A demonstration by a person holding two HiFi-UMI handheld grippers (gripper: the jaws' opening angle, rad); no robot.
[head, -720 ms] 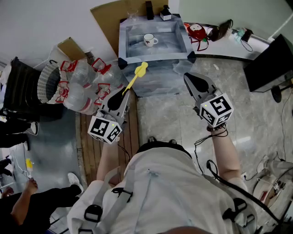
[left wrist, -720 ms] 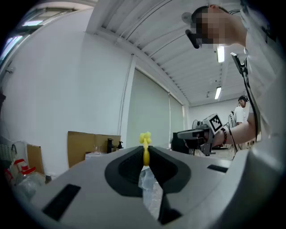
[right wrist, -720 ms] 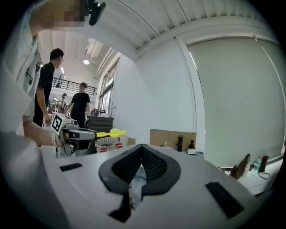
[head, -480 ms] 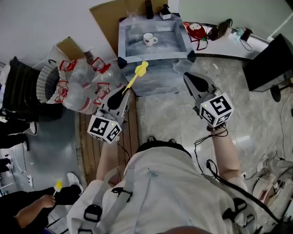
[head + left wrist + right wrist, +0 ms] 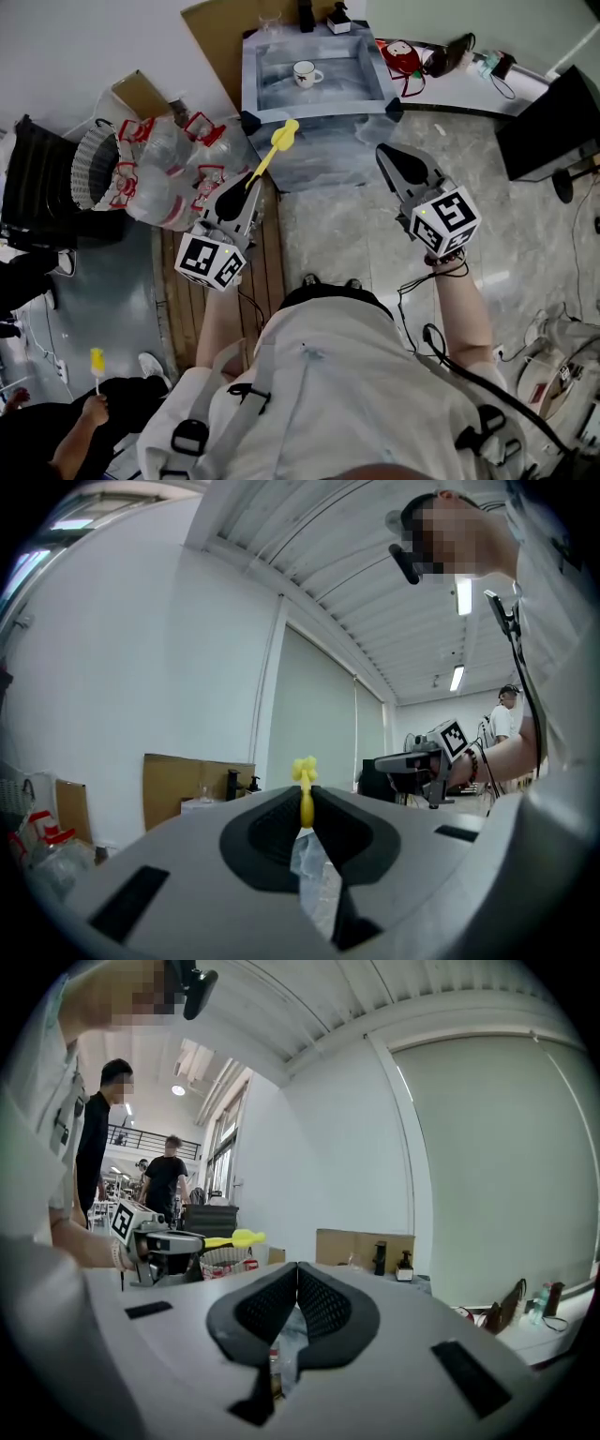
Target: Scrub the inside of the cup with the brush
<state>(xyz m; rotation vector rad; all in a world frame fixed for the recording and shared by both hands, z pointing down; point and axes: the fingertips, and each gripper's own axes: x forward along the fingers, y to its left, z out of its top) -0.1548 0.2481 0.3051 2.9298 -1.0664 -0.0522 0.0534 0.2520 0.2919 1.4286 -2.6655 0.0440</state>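
One cup point(image 5: 304, 73), white with a small red mark on its side that is too small to read, stands upright in the far half of a blue-grey marbled basin point(image 5: 349, 82). The basin is well apart from both grippers, on the far side of the scene.

There are two yellow brushes. The first brush point(image 5: 278, 142) is clamped by its thin handle in the left gripper point(image 5: 246, 190). The jaws are closed tight on the handle, and the bristle head sticks out toward the near left corner of the basin. The second yellow brush point(image 5: 97, 360) is held upright in another person's hand point(image 5: 94, 409) at the near left.

The right gripper point(image 5: 384, 156) is held level to the right of the first brush, short of the basin. Its jaws are pressed fully together with nothing between them. Each gripper carries one cube with black-and-white square markers, so there are two cubes in all.

On the basin's far edge stand one black tap point(image 5: 306, 14), one dark pump bottle point(image 5: 337, 19) and one clear glass point(image 5: 270, 25). A cardboard sheet point(image 5: 216, 33) leans behind them.

At the left lies a heap of clear plastic bottles point(image 5: 167, 183) with red labels. The bottles are too jumbled to count and the print is too small to read. A white mesh basket point(image 5: 94, 169) sits beside them. One black monitor point(image 5: 553, 122) stands at the right.
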